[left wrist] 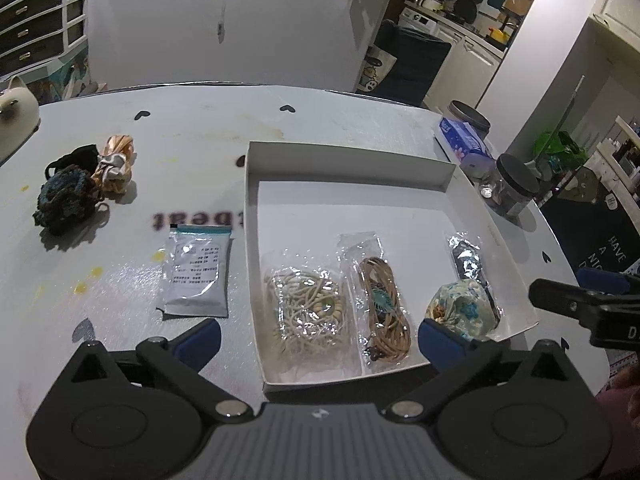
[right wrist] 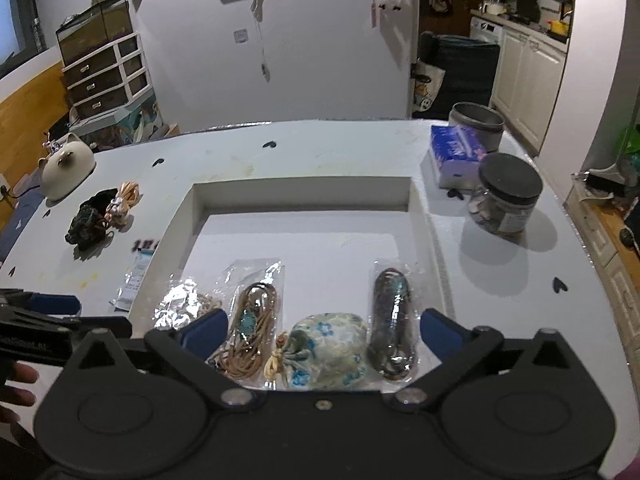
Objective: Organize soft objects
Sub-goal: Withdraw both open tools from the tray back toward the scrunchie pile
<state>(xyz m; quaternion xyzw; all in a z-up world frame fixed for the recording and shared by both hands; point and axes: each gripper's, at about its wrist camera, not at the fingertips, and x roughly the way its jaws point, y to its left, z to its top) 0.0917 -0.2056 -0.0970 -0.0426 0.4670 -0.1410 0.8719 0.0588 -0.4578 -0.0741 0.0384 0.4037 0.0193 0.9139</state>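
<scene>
Both my left tongs [left wrist: 318,342] and right tongs [right wrist: 322,330] gape wide and empty over the stained white bench [left wrist: 192,140], where the white tray [left wrist: 352,160] holds packeted cords and a floral pouch [right wrist: 328,350], kitchen behind.

table [right wrist: 340,148] — tissue pack [right wrist: 456,152] | lidded jar [right wrist: 506,200] | pig figurine [right wrist: 66,168]
</scene>
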